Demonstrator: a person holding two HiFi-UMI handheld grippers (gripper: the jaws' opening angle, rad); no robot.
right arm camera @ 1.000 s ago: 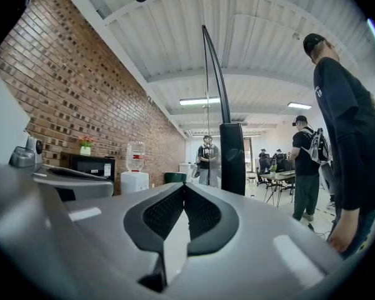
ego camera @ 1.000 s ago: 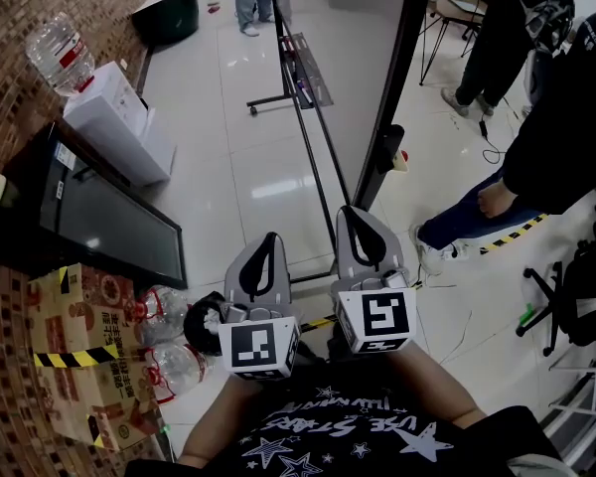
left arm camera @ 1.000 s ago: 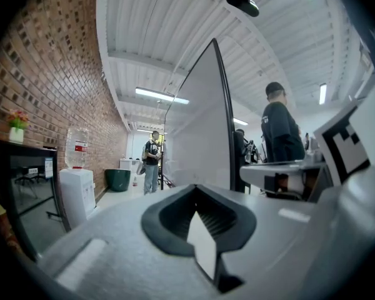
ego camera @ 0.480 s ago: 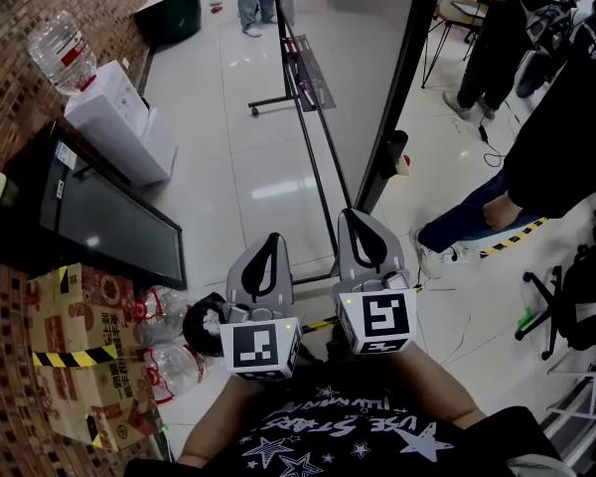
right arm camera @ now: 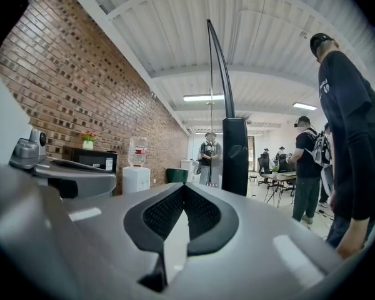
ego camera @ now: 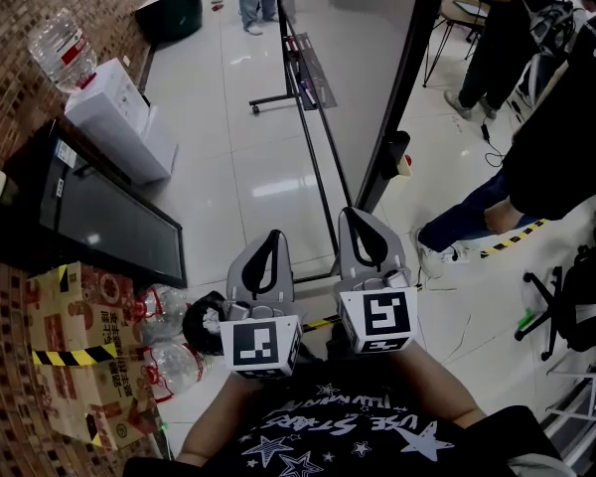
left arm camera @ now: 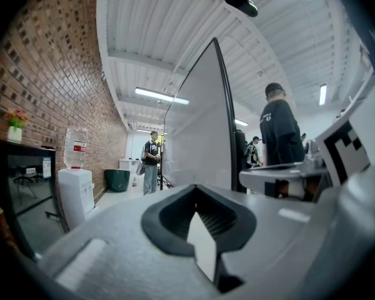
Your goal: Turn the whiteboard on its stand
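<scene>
The whiteboard [ego camera: 350, 63] stands edge-on ahead of me on its black wheeled stand [ego camera: 393, 117], which reaches down to the floor just beyond my grippers. Both grippers are held level, side by side, and point at it. My left gripper [ego camera: 269, 238] is shut with nothing in it, a little left of the board's near edge. The right gripper [ego camera: 354, 213] is also shut and empty, close to the black post. In the left gripper view the whiteboard [left arm camera: 199, 127] rises above the left gripper [left arm camera: 196, 192]. In the right gripper view the black post [right arm camera: 235, 156] stands beyond the right gripper [right arm camera: 184, 189].
Along the brick wall on the left are a water dispenser [ego camera: 112, 117], a black cabinet [ego camera: 89, 212], a cardboard box [ego camera: 79, 366] and water bottles [ego camera: 167, 316]. People [ego camera: 561, 117] stand at the right, near an office chair [ego camera: 581, 306]. A green bin [ego camera: 169, 10] is at the back.
</scene>
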